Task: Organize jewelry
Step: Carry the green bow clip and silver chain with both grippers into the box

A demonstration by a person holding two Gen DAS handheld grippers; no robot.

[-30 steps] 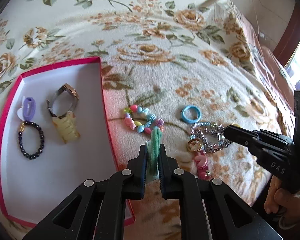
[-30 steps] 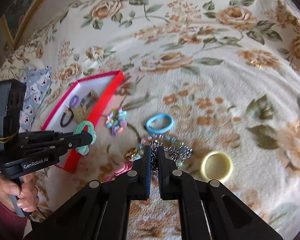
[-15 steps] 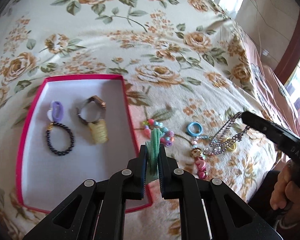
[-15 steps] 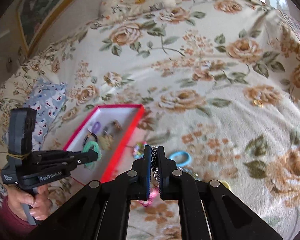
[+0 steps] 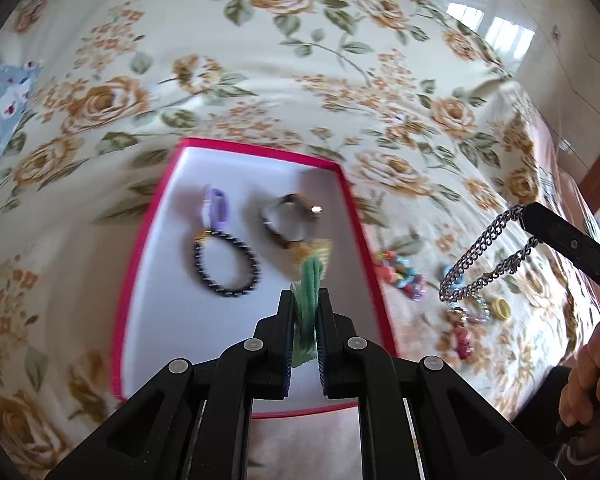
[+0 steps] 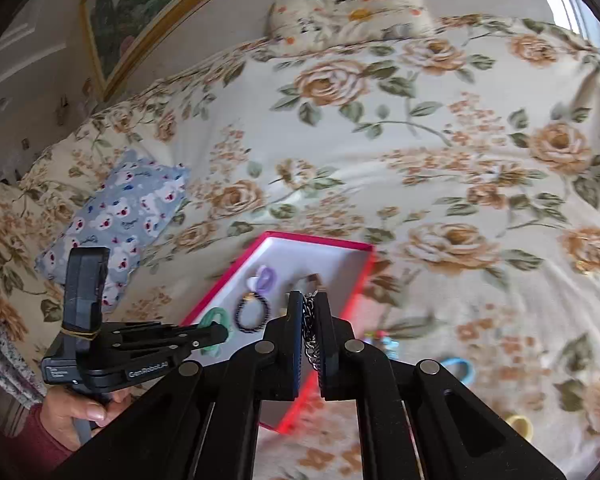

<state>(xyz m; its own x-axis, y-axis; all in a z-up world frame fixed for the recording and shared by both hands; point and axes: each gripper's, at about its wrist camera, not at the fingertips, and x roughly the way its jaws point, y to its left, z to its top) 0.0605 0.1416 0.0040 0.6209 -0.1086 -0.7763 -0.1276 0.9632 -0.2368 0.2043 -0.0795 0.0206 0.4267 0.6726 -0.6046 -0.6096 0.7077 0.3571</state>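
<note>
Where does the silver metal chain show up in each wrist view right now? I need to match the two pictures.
Left wrist view: the silver metal chain hangs at right, draped from the right claw, above the bedspread.
Right wrist view: the chain sits low in the centre, pinched between that claw's own black fingers.
Shared landmark: the shallow pink-rimmed white box, with a black bead bracelet inside.

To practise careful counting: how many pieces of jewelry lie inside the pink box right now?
4, all lying in the pink box: purple ring at the far left, black bead bracelet just below it, metal watch to the right, yellow piece partly hidden behind the held green bracelet.
</note>
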